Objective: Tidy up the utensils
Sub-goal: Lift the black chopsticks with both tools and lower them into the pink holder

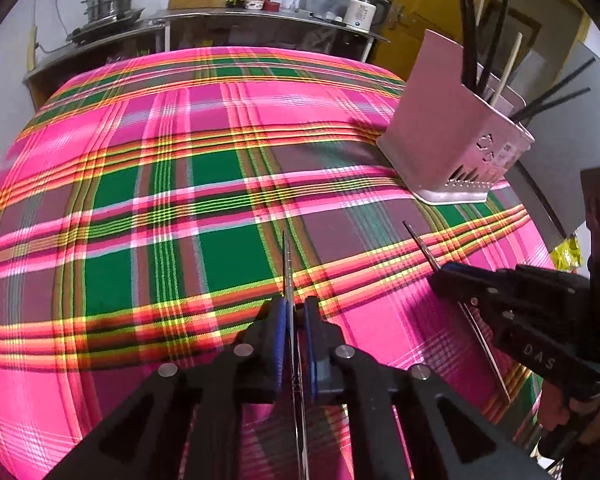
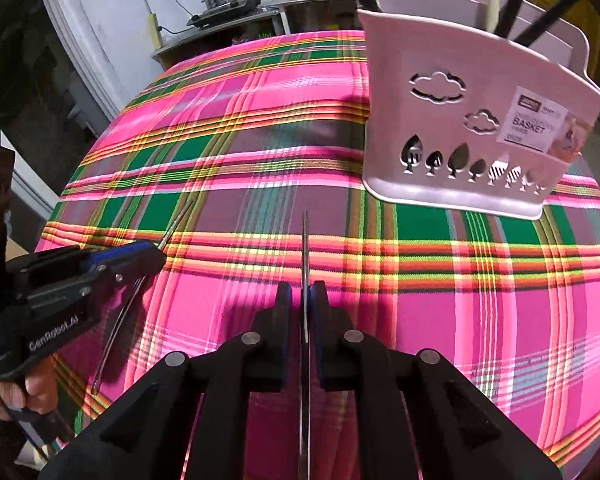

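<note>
Pads of the left gripper [image 1: 292, 332] pinch a thin metal utensil [image 1: 287, 264], seen edge-on; what kind of utensil cannot be told. Its slim end juts toward 12 o'clock over the plaid tablecloth [image 1: 140, 200]. Right gripper [image 2: 307, 312] likewise clamped on a second thin metal piece [image 2: 306, 240], edge-on, tip toward 12 o'clock. In the left wrist view the right gripper sits at 4 o'clock with its piece sticking out toward 11 o'clock; in the right wrist view the left gripper appears at 9 o'clock, a hand [image 2: 8, 392] on its grip. Pink utensil basket [image 2: 472, 132] stands on the cloth at 1 o'clock from the right gripper, well apart from both tips, cloud and tree cut-outs and a label on its front. Dark sticks and pale chopsticks [image 1: 508, 64] stand in it. Beyond the table, at 11 o'clock: steel counter [image 1: 220, 20] with stacked steel pots [image 1: 110, 0].
</note>
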Motion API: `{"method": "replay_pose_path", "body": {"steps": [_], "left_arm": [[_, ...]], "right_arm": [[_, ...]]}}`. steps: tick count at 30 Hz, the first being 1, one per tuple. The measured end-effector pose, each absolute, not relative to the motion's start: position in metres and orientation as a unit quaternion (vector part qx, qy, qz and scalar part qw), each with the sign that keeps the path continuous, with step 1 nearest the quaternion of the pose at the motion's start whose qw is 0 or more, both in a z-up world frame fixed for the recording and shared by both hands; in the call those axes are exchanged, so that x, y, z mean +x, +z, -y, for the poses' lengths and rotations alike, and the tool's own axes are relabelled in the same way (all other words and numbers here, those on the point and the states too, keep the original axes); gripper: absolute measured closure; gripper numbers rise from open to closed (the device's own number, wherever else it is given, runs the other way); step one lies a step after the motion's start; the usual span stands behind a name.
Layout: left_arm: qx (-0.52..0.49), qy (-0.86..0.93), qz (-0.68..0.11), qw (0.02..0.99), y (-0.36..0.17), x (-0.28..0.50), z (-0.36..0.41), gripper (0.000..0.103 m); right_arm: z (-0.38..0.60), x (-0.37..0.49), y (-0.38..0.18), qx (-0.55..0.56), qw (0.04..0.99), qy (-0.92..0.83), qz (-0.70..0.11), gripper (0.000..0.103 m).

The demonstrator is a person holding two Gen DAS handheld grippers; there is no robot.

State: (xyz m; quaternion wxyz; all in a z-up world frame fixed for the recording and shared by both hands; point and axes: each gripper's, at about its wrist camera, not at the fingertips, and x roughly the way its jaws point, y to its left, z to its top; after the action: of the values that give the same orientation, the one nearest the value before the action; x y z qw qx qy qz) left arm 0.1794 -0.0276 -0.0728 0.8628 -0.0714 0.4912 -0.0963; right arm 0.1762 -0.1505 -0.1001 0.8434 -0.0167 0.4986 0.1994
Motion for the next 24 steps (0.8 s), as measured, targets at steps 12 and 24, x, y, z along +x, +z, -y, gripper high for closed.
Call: {"method": "replay_pose_path", "body": {"steps": [12,24], "left_arm": [[-0.042,-0.098,-0.499,0.860,-0.070,0.187,0.035,0.098],[-0.064,-0.124,-0.428,0.893,-0.002,0.165,0.030,0.098]], "right_arm": [[0.152,0.184,-0.091,-0.011,0.842,0.209,-0.497,0.098],[0.181,0.161,-0.027,0.024,0.876,0.216,-0.430,0.098]]}}
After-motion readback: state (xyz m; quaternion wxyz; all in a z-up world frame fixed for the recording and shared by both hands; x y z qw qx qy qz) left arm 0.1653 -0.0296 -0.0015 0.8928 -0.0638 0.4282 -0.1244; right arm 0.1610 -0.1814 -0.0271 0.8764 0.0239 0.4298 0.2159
